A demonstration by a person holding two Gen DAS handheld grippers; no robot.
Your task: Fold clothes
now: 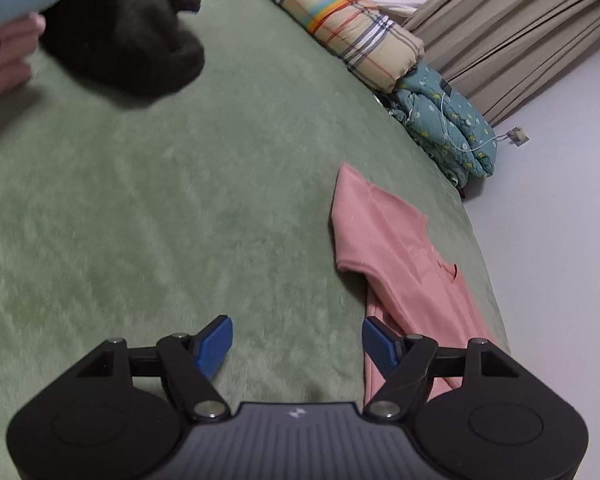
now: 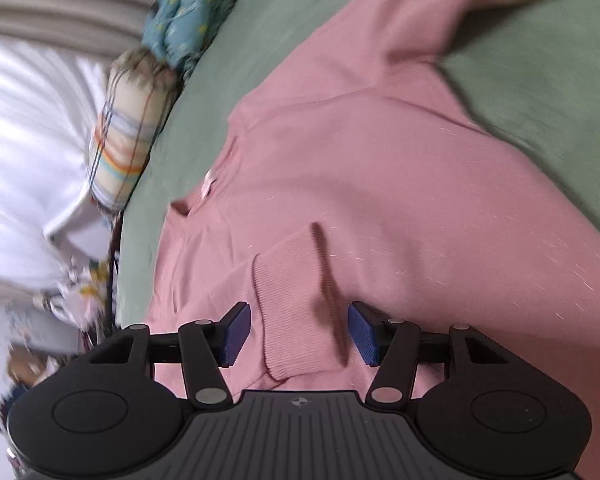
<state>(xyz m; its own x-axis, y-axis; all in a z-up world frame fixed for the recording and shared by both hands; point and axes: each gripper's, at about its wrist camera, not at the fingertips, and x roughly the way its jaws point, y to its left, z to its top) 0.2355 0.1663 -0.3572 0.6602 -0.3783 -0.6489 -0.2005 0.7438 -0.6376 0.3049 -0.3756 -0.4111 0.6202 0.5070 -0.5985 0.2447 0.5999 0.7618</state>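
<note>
The right gripper [image 2: 299, 330] is hovering with jaws apart, the ribbed cuff [image 2: 296, 312] of the pink knit sweater [image 2: 380, 184] lying between them, ungripped. The left gripper [image 1: 297, 340] is gaping empty over the green plush blanket [image 1: 160, 200], the sweater just beside its right finger.

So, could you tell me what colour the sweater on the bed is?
Pink; the sweater shows best in the right wrist view.
</note>
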